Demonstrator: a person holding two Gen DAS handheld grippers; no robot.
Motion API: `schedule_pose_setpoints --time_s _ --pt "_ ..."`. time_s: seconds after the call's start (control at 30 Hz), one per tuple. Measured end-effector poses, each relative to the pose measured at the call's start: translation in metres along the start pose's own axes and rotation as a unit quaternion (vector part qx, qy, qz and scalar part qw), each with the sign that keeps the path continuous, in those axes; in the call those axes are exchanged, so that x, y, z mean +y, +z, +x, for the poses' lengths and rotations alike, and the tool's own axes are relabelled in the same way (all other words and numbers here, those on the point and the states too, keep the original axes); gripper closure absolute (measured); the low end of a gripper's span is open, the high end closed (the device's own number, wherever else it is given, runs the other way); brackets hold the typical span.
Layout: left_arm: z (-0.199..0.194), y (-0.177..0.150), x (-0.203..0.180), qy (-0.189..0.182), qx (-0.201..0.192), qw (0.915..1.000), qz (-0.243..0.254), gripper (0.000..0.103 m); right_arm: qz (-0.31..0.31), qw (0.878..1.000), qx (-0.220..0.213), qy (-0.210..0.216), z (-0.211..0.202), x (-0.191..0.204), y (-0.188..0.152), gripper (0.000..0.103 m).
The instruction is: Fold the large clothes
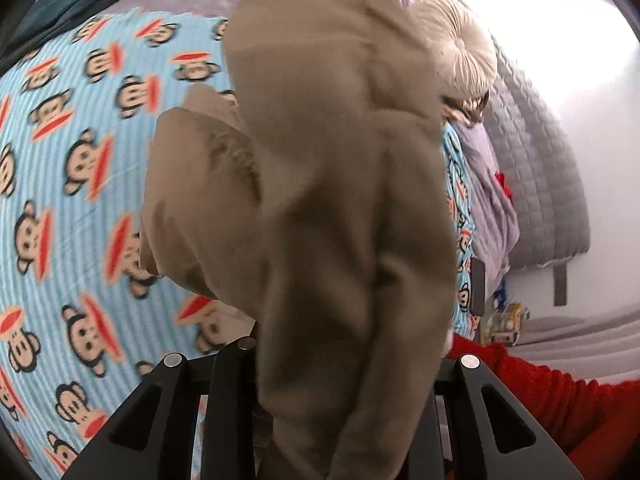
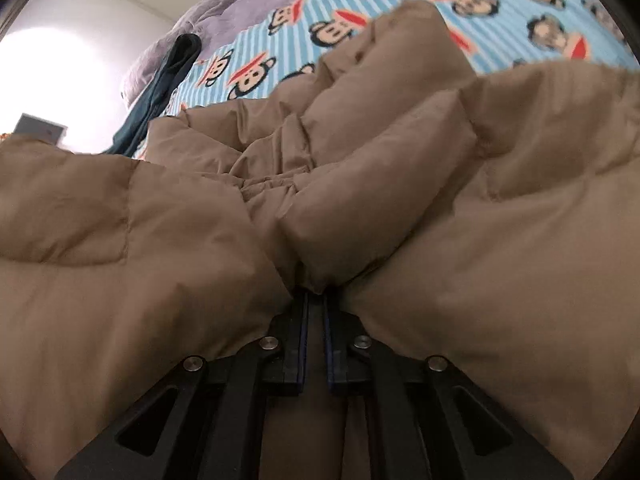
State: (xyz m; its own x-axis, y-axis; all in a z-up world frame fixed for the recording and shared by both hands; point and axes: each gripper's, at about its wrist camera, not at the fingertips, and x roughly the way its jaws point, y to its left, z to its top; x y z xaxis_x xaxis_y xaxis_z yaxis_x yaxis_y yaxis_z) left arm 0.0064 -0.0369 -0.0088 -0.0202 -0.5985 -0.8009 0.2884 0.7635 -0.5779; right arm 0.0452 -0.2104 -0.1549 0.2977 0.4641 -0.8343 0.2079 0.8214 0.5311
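A tan puffer jacket [image 1: 320, 184] hangs lifted in front of the left wrist camera, above a bed with a blue monkey-print sheet [image 1: 72, 200]. My left gripper [image 1: 344, 360] is shut on the jacket; its fingertips are hidden under the fabric. In the right wrist view the same jacket [image 2: 440, 200] fills most of the frame, bunched in puffy folds. My right gripper [image 2: 315, 292] is shut on a pinch of the jacket's fabric, its jaws nearly together.
A dark teal garment [image 2: 164, 88] lies at the far side of the sheet, beside a lilac quilt [image 2: 240, 0]. A cream round cushion [image 1: 460, 48] and a grey padded headboard [image 1: 540, 184] stand at the right. A red sleeve [image 1: 560, 400] is at lower right.
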Motion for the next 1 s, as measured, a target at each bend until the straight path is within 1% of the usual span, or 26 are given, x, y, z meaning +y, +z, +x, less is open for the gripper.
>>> schedule_pose_setpoints --time_s 0.13,0.2,0.27,0.3,0.4,0.43,0.47,0.5,0.6,0.63,0.67,0.7,0.8,0.87,0.9,0.93,0.97,1.0 --pt "0.029 0.016 -0.041 0.021 0.011 0.9997 0.011 0.074 0.032 0.998 0.015 0.048 0.007 -0.021 0.004 0.101" --pt "0.037 0.019 -0.051 0.038 0.012 0.9991 0.016 0.074 0.047 0.996 0.02 0.068 0.011 -0.029 0.006 0.103" --pt "0.057 0.026 -0.074 0.054 0.016 0.9982 0.021 0.073 0.06 0.994 0.025 0.086 0.013 -0.037 0.008 0.103" --pt "0.061 0.028 -0.077 0.056 0.018 0.998 0.021 0.07 0.063 0.993 0.027 0.093 0.014 -0.039 0.009 0.103" --pt "0.071 0.026 -0.087 0.081 0.02 0.9959 0.036 0.07 0.081 0.989 0.037 0.117 0.016 -0.047 0.014 0.103" --pt "0.074 0.026 -0.093 0.088 0.02 0.9949 0.044 0.067 0.089 0.987 0.042 0.124 0.016 -0.05 0.016 0.103" --pt "0.076 0.024 -0.094 0.091 0.019 0.9946 0.045 0.065 0.098 0.986 0.048 0.129 0.016 -0.052 0.017 0.103" --pt "0.077 0.023 -0.096 0.092 0.02 0.9945 0.044 0.065 0.103 0.984 0.053 0.132 0.013 -0.054 0.021 0.103" --pt "0.085 0.024 -0.102 0.084 0.032 0.9947 0.049 0.064 0.1 0.985 0.057 0.128 -0.009 -0.063 0.022 0.103" --pt "0.089 0.025 -0.102 0.077 0.038 0.995 0.051 0.058 0.1 0.985 0.053 0.128 -0.021 -0.069 0.021 0.101" --pt "0.094 0.025 -0.105 0.056 0.047 0.9961 0.05 0.047 0.103 0.986 0.049 0.125 -0.03 -0.075 0.019 0.099" --pt "0.098 0.025 -0.107 0.045 0.054 0.9963 0.049 0.041 0.109 0.986 0.041 0.118 -0.045 -0.084 0.015 0.099" --pt "0.114 0.029 -0.115 0.015 0.073 0.9952 0.063 0.04 0.117 0.988 0.013 0.105 -0.085 -0.106 0.003 0.098" --pt "0.122 0.029 -0.123 -0.015 0.082 0.9944 0.065 0.04 0.128 0.988 -0.003 0.087 -0.111 -0.124 -0.012 0.098" --pt "0.131 0.032 -0.124 -0.033 0.089 0.9934 0.066 0.033 0.137 0.987 -0.009 0.08 -0.123 -0.132 -0.022 0.098" --pt "0.137 0.033 -0.125 -0.047 0.094 0.9924 0.065 0.03 0.142 0.987 -0.012 0.074 -0.13 -0.138 -0.028 0.098" --pt "0.149 0.035 -0.125 -0.058 0.099 0.9915 0.062 0.028 0.148 0.987 -0.018 0.061 -0.141 -0.146 -0.04 0.097" --pt "0.157 0.038 -0.124 -0.059 0.103 0.9911 0.061 0.028 0.15 0.987 -0.022 0.055 -0.146 -0.149 -0.046 0.093"
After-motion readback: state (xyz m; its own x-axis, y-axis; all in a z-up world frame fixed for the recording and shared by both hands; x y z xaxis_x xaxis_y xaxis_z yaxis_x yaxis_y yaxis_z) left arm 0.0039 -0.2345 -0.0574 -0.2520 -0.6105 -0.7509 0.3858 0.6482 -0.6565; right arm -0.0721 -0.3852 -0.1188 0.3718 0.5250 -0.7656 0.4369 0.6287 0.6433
